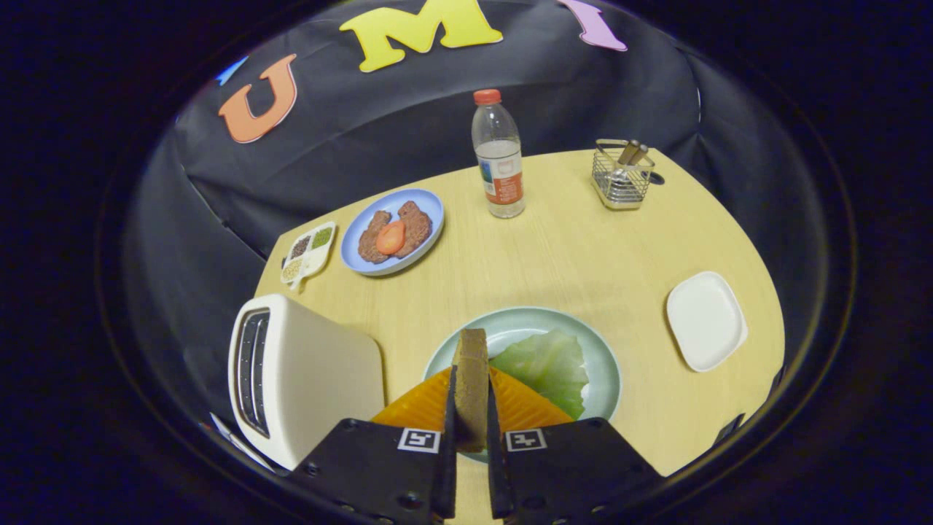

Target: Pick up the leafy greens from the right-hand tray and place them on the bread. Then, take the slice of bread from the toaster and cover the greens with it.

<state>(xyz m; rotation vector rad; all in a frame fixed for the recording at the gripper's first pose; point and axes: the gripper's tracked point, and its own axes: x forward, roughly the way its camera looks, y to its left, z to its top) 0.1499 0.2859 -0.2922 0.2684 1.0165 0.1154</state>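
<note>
Gripper (471, 408) clamped on one bread slice (471, 379) held upright over green plate (525, 321), one lettuce leaf (548, 364) at 2 o'clock, one toaster (299, 379) at 9 o'clock, counter (568, 248)

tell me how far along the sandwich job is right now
Done, by the look of it: the leafy greens lie on the green plate, and the white tray is bare. In hand: the tongs are shut on the slice of bread, held on edge above the plate, with the toaster beside. Left: lower the slice flat over the greens and let go.
</note>
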